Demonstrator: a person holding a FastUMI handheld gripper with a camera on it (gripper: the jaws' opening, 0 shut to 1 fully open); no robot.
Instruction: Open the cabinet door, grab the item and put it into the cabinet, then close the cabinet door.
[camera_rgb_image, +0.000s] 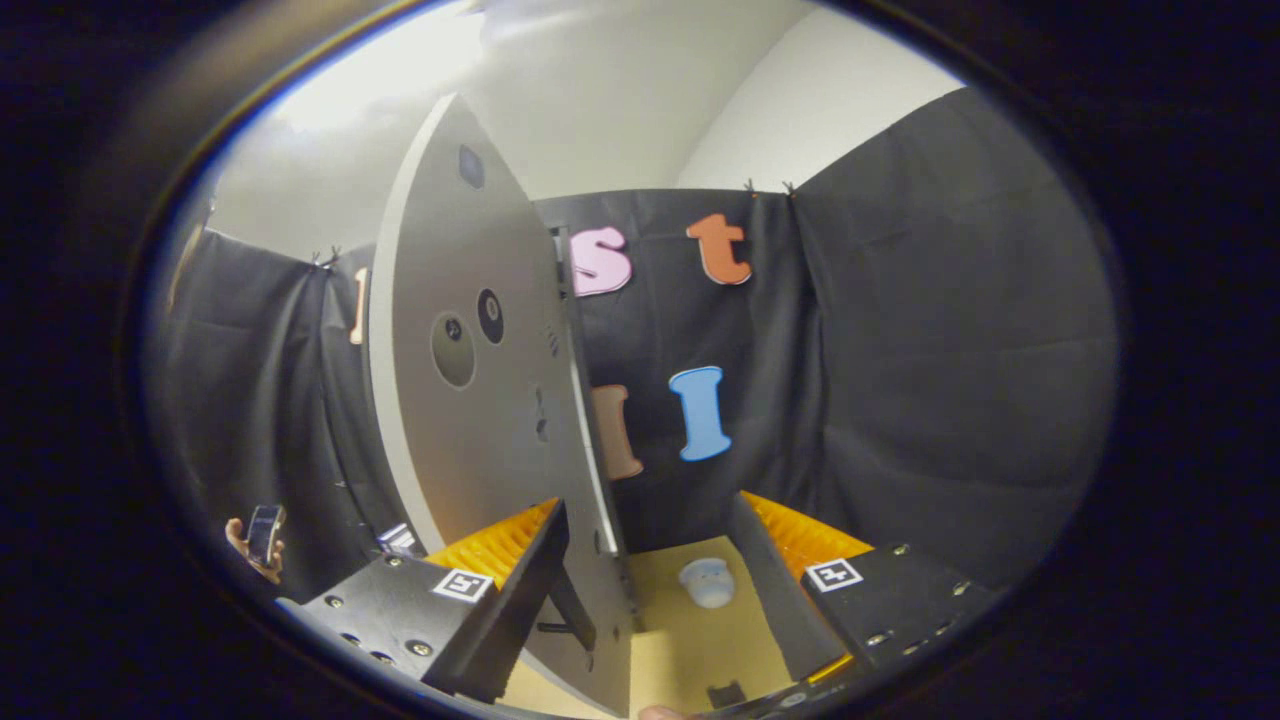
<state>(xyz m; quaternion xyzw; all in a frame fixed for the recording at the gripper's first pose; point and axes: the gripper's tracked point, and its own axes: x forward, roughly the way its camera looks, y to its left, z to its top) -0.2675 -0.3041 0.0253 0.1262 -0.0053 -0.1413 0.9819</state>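
Swinging door: the grey cabinet door (480, 400) stands edge-on between the fingers, nearer the left one, and looks well open.
Counter: the tan counter (690, 650) runs ahead under the gripper, ending at the black cloth wall.
Gripper: the gripper (650, 570) is spread wide, its fingers well apart and pinching nothing; the door edge runs just beside the left finger (520, 570).
Item: a small pale rounded item (707, 582) sits on the counter just ahead, between the fingers and right of the door edge.
Bystander: a hand (258, 545) with a phone shows far off to the left.
Step in hand: probably finishing the door opening, then reaching for the item.
Doing it well: clear the left finger off the door edge first, then centre the item between both fingers, come down low and close gently, since it looks small and may roll or slip.
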